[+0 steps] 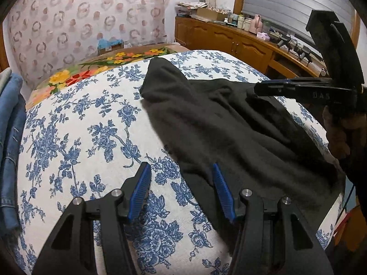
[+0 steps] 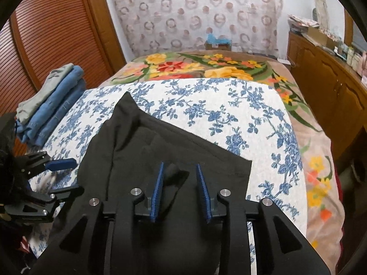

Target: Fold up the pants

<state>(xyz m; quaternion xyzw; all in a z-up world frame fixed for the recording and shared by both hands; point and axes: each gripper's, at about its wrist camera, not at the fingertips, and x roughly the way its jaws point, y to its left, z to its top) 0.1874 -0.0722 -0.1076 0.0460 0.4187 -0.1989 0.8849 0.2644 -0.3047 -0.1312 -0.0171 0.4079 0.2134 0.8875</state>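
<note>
Black pants (image 1: 229,123) lie rumpled on a blue-flowered white cloth (image 1: 80,126) over the bed; they also show in the right wrist view (image 2: 160,142). My left gripper (image 1: 181,171) is open and empty, low at the pants' near left edge, its right finger over the fabric. It shows at the left of the right wrist view (image 2: 66,176). My right gripper (image 2: 180,171) is open just above the pants, a raised fold of black fabric between its fingers. It shows at the right of the left wrist view (image 1: 259,89).
A stack of folded blue jeans and a grey garment (image 2: 50,100) sits at the bed's left edge. A bright flowered blanket (image 2: 206,68) covers the far end. A wooden cabinet (image 1: 229,39) with clutter stands right; a slatted wooden door (image 2: 50,29) left.
</note>
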